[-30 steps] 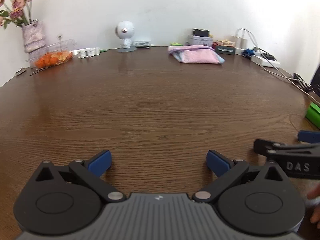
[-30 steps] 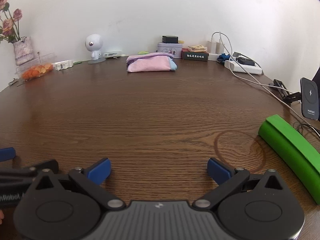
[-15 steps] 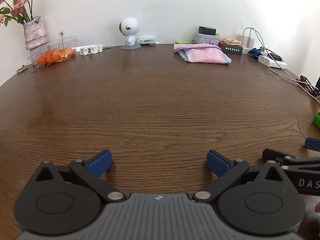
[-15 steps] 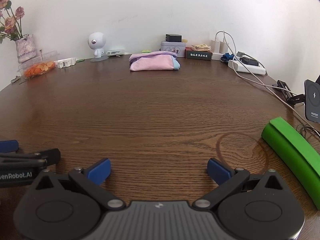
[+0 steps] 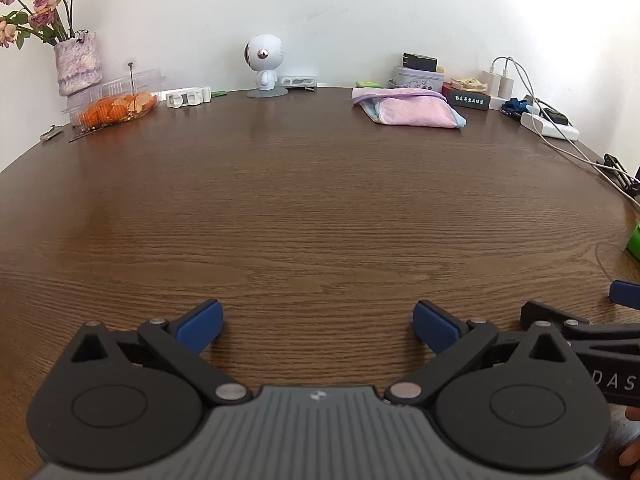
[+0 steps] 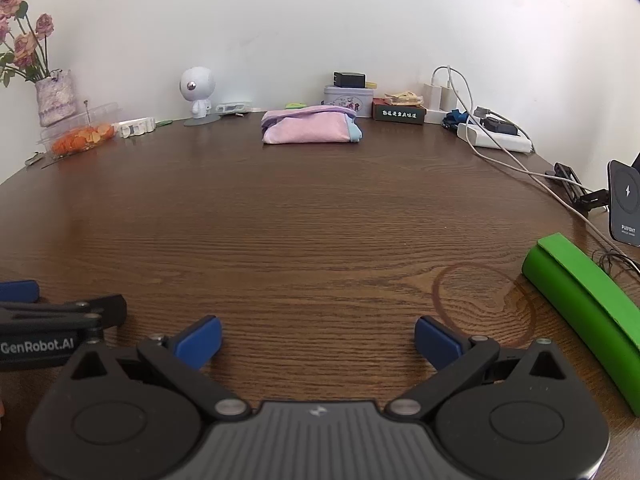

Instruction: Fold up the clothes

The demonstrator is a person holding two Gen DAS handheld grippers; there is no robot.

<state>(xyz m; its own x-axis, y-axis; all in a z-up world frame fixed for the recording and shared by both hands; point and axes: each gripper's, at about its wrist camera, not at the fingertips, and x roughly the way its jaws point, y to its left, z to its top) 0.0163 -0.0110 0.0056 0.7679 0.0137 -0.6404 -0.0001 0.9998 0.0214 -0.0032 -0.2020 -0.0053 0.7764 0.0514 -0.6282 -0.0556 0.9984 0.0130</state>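
A folded pink cloth with a pale blue edge (image 5: 408, 110) (image 6: 310, 129) lies at the far side of the brown wooden table (image 5: 312, 208) (image 6: 304, 220), well away from both grippers. My left gripper (image 5: 318, 326) is open low over the near table edge, nothing between its blue pads. My right gripper (image 6: 318, 340) is open too, beside the left one and also empty. Each gripper shows at the edge of the other's view.
Along the back wall stand a vase of flowers (image 5: 76, 64), a clear box of orange pieces (image 5: 114, 104), a white figurine (image 5: 264, 66), a tin (image 6: 346, 98), chargers and a power strip (image 6: 496, 136). A green roll (image 6: 584, 312) and phone stand (image 6: 624, 204) sit at right.
Both views have tilted up and pulled back slightly, so the far objects sit lower in frame. Both grippers stay open and empty, side by side.
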